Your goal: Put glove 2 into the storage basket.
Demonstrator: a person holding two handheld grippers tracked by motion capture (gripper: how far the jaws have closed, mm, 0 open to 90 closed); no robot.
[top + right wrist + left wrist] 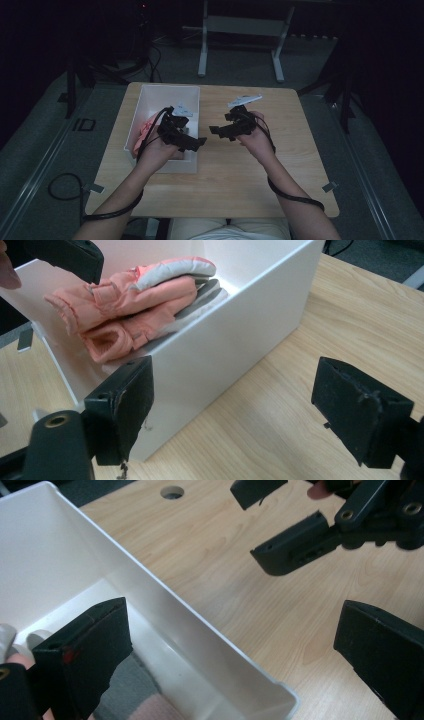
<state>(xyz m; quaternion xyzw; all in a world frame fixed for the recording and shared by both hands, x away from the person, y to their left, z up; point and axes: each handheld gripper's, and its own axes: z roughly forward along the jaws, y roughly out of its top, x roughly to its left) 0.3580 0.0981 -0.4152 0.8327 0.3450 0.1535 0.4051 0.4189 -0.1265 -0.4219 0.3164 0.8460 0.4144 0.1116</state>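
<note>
We hold the left gripper point(192, 142) and right gripper point(220, 131) wide open and empty beside the box point(192, 95); the 2 pink gloves point(135, 305) lie inside it, apparently just dropped there.

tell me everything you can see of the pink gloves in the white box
The pink gloves are a padded salmon-pink pair with pale grey trim and gathered cuffs, of soft quilted fabric by the look. They lie stacked on their sides inside the white box, leaning against its far wall, cuffs toward the box's open corner. Nothing grips them; both pairs of jaws stand open and apart from them.
</note>
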